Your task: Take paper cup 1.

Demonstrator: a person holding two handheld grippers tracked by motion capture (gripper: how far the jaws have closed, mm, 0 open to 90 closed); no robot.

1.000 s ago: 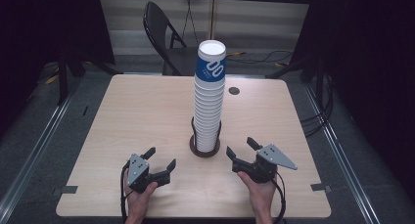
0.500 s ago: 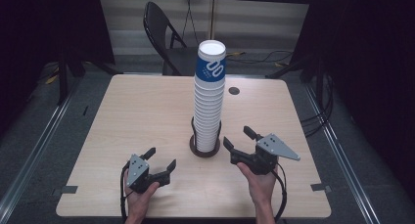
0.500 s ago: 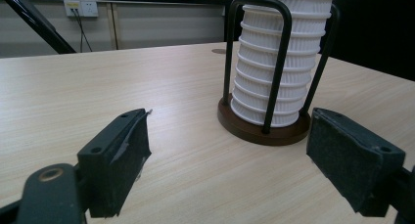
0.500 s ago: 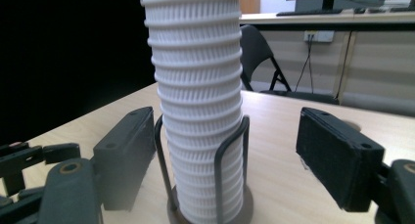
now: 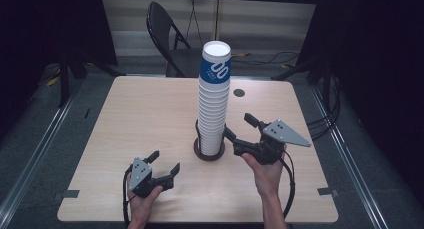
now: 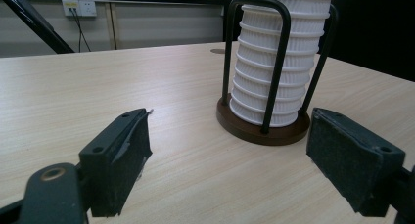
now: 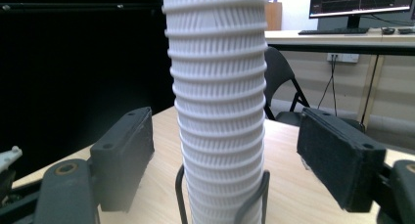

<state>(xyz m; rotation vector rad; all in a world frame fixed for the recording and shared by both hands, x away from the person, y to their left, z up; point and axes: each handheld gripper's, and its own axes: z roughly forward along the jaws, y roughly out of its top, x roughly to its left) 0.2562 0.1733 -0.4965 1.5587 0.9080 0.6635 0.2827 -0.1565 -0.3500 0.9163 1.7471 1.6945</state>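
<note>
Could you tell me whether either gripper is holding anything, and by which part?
Nothing is held: the left gripper and right gripper are open, the right beside the tall white paper cup stack.

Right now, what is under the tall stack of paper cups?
The stack of cups stands on a round brown base with black wire uprights on the table. The base's middle is covered.

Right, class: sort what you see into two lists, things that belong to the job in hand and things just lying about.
Job in hand:
cup stack
holder
right claw, open beside the stack
left claw, open

Lying about:
chair
monitor
</note>
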